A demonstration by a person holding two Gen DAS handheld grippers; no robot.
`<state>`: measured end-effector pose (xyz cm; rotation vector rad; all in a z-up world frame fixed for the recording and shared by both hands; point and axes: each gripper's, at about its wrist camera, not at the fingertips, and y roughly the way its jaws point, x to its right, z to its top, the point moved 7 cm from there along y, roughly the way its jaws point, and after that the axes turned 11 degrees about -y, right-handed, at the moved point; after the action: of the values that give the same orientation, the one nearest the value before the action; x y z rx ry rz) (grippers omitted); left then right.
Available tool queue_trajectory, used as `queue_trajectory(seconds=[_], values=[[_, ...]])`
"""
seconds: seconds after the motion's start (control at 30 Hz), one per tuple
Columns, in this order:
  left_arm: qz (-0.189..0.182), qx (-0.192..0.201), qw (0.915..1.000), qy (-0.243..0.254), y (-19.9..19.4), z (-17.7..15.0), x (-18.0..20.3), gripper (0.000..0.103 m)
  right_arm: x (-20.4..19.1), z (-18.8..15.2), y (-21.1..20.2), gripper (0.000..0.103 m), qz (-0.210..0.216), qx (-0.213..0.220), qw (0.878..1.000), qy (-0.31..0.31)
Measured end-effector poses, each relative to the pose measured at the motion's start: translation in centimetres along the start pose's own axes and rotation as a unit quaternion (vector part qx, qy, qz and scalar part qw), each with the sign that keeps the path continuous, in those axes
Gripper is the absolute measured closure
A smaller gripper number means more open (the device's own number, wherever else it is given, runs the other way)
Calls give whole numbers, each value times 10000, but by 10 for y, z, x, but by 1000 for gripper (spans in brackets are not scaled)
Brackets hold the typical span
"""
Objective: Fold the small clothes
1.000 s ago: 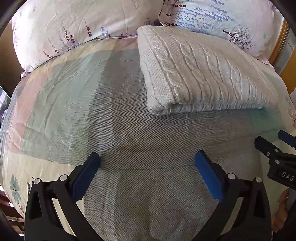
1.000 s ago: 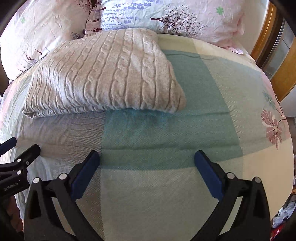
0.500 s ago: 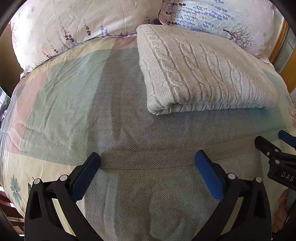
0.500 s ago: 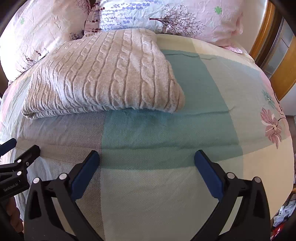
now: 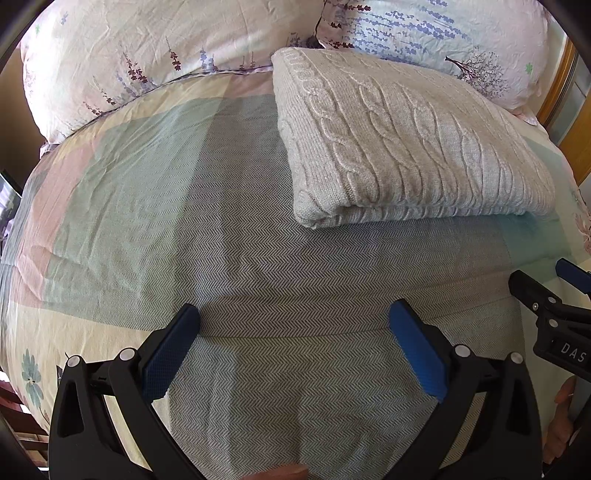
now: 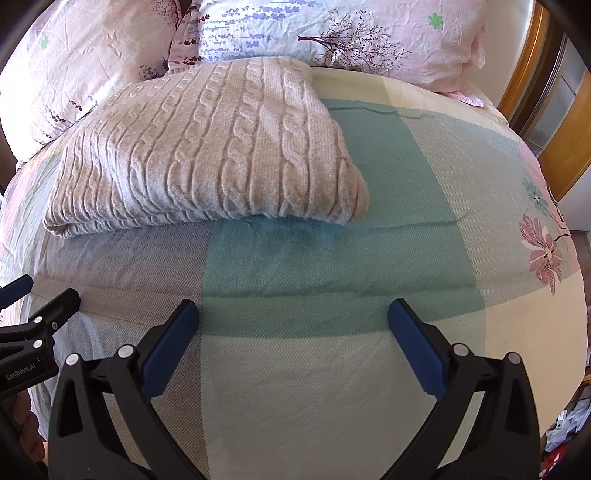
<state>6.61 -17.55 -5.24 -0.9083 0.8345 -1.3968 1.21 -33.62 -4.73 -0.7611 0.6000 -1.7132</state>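
Observation:
A beige cable-knit sweater [image 5: 399,147] lies folded into a thick rectangle on the bed, up against the pillows; it also shows in the right wrist view [image 6: 207,147]. My left gripper [image 5: 293,325] is open and empty, held above the bedspread short of the sweater's near fold. My right gripper [image 6: 291,325] is open and empty too, over the bedspread below the sweater's right corner. Each gripper shows at the edge of the other's view: the right gripper [image 5: 554,295] and the left gripper [image 6: 33,306].
A checked bedspread [image 5: 184,206] in green, grey, pink and cream covers the bed [image 6: 424,206]. Two floral pillows [image 5: 140,55] [image 6: 362,33] lie behind the sweater. A wooden frame [image 6: 532,74] stands at the far right.
Both grippers have eased slightly toward the sweater, which sits a touch lower and larger in both views. Jaws stay open.

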Motion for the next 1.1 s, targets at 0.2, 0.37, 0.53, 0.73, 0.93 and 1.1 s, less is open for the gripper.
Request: queue_trajectory(seconds=[0.2, 0.37, 0.53, 0.73, 0.93, 1.1], values=[[0, -1, 10000, -1, 0, 0, 0, 1, 0, 0, 0, 2, -3, 1, 10000, 6], [3, -7, 10000, -8, 0, 0, 0, 1, 0, 0, 0, 2, -6, 2, 10000, 13], [1, -6, 10000, -6, 0, 0, 0, 1, 0, 0, 1, 2, -9, 3, 10000, 17], [1, -6, 10000, -5, 0, 0, 0, 1, 0, 0, 1, 2, -11, 4, 10000, 20], [-1, -8, 10000, -2, 0, 1, 1, 1, 0, 0, 0, 2, -13, 5, 10000, 22], [-4, 15, 10000, -9, 0, 0, 1, 1, 0, 0, 1, 2, -15, 8, 10000, 23]])
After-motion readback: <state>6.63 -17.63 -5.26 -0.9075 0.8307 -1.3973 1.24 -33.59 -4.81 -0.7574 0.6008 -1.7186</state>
